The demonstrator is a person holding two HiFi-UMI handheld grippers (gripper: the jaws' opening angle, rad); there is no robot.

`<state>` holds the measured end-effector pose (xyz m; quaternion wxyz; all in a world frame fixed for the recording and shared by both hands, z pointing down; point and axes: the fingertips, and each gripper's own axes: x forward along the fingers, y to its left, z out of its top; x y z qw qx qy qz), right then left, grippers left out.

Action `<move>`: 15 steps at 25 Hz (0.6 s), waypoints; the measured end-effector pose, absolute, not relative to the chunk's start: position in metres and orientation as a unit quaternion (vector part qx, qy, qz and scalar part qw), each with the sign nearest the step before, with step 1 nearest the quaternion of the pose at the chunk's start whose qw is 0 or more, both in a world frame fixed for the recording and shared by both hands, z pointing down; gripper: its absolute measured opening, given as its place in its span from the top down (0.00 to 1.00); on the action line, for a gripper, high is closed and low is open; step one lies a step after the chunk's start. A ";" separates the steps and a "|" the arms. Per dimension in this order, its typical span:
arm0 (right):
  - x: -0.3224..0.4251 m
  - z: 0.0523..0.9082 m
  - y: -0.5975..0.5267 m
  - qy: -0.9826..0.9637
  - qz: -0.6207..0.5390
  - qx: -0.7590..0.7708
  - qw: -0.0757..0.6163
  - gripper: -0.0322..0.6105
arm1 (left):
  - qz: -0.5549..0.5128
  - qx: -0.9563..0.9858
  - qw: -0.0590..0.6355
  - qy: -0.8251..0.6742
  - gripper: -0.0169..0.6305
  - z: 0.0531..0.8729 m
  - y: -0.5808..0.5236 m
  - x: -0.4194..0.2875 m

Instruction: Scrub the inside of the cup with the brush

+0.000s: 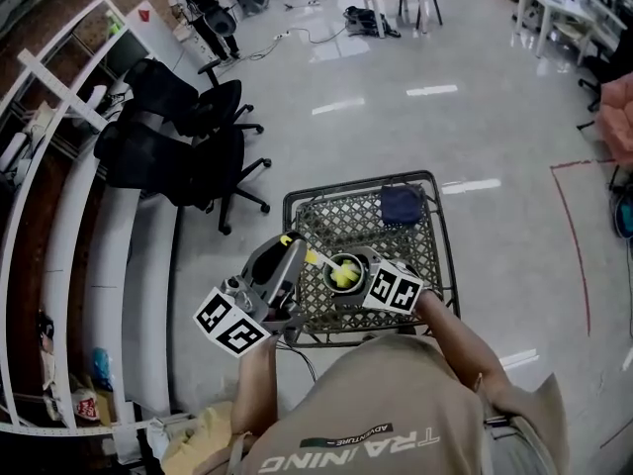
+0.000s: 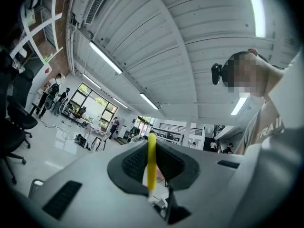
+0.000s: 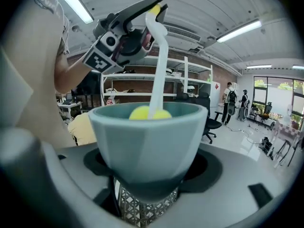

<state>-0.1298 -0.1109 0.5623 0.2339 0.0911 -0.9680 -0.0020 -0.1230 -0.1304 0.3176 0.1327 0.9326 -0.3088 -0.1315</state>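
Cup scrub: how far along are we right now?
Done: the right tongs clamp the cup, and the left tongs grip the brush by its handle. In hand: the yellow brush head sits inside the cup. Left: the scrubbing itself; how clean the inside is cannot be seen.

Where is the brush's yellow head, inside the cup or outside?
Inside. The right gripper view shows the brush head sunk behind the rim of the cup, with its handle rising out.
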 end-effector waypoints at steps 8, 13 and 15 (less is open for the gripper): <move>-0.129 0.573 -0.090 -0.965 -0.003 0.063 0.255 0.35 | -0.125 0.917 0.137 -0.354 0.89 0.343 -0.131 -0.126; -0.135 0.562 -0.080 -0.969 0.000 0.049 0.241 0.35 | -0.132 0.912 0.126 -0.367 0.89 0.332 -0.132 -0.138; -0.134 0.562 -0.080 -0.970 -0.004 0.046 0.240 0.35 | -0.131 0.913 0.117 -0.368 0.89 0.327 -0.131 -0.137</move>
